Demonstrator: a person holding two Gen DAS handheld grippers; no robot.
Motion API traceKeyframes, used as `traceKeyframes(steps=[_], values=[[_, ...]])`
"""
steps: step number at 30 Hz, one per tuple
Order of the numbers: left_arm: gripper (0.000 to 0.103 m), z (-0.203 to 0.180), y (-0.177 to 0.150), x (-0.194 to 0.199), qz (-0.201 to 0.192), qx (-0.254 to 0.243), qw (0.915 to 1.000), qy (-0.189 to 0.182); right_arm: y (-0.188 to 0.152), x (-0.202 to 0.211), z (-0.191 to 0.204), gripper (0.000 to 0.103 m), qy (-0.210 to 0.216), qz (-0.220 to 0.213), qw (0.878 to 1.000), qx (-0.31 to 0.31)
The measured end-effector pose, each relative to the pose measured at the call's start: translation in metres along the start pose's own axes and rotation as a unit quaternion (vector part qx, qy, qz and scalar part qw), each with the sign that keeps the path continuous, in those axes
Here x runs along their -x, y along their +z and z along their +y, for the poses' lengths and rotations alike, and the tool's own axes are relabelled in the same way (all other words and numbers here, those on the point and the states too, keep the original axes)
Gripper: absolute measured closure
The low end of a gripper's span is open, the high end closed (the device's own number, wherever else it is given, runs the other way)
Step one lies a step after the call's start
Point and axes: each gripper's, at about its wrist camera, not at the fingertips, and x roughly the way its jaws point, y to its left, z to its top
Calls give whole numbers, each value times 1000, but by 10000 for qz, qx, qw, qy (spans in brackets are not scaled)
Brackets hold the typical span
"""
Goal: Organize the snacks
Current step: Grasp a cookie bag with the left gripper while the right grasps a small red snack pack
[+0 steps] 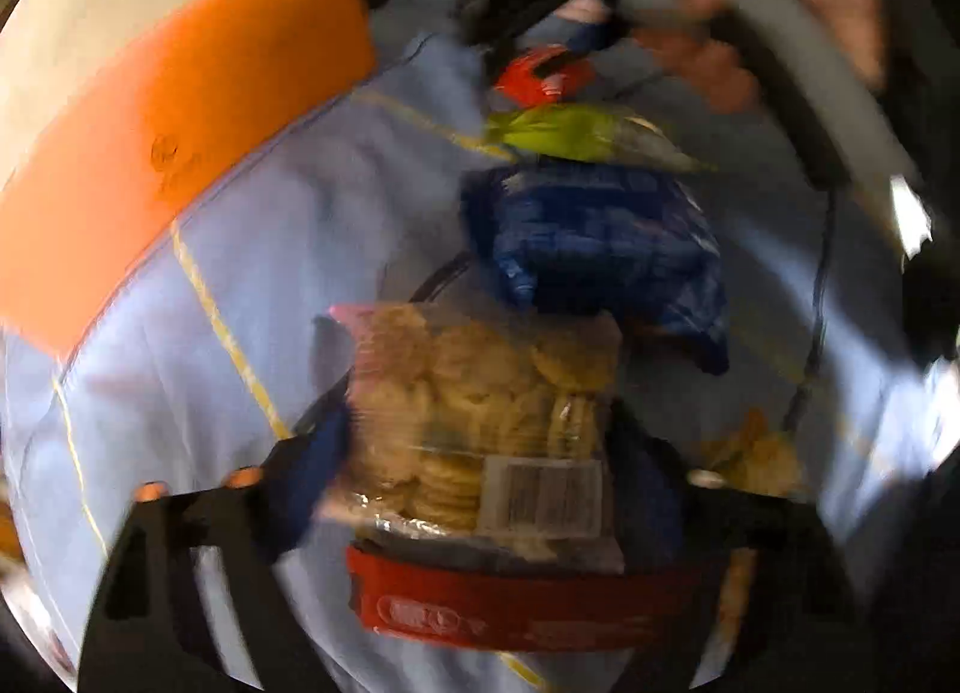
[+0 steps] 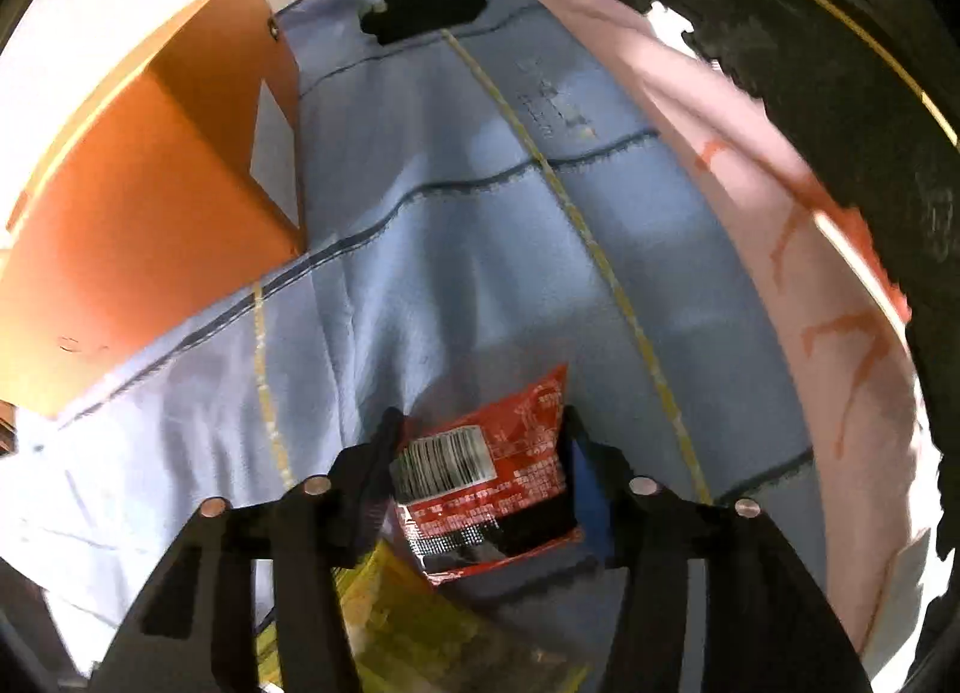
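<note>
Left wrist view, blurred: the left claw (image 1: 480, 453) straddles a clear bag of round crackers (image 1: 480, 423) lying on the blue cloth (image 1: 240, 273), but whether its pads press the bag cannot be told; a blue snack bag (image 1: 600, 249), a green packet (image 1: 576, 138) and a small red packet (image 1: 543, 75) line up beyond it, with an orange box (image 1: 180, 123) at the cloth's edge. Right wrist view: the right claw (image 2: 480, 447) is closed on a red snack packet (image 2: 498, 471) over the same cloth, a yellow packet (image 2: 408, 621) beneath it.
</note>
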Motion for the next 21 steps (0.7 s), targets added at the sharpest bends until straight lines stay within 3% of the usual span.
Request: traceKeyframes(steps=[3, 6, 9, 13, 17, 19, 21], values=[[38, 13, 13, 16, 213, 277, 9989, -316, -2, 19, -6, 53, 6, -150, 9999, 45], [38, 32, 22, 42, 2, 742, 9966, -355, -9, 48, -9, 53, 300, -361, 9989, -73], [37, 61, 26, 82, -444, 1067, 9931, -172, -3, 91, 2, 53, 245, -760, 9967, 170], [37, 117, 46, 130, -952, 1578, 9825, 283, 17, 142, 28, 53, 649, -1213, 9892, 498], [37, 174, 81, 157, -1155, 1703, 9700, 1295, 42, 188, 73, 53, 830, -1797, 9751, 1003], [37, 200, 99, 165, -1169, 1948, 9588, 1706, 59, 194, 92, 53, 1408, -1643, 9717, 951], [37, 224, 112, 166, -1167, 2203, 9529, 1728, 72, 193, 113, 53, 1525, -1630, 9695, 1007]])
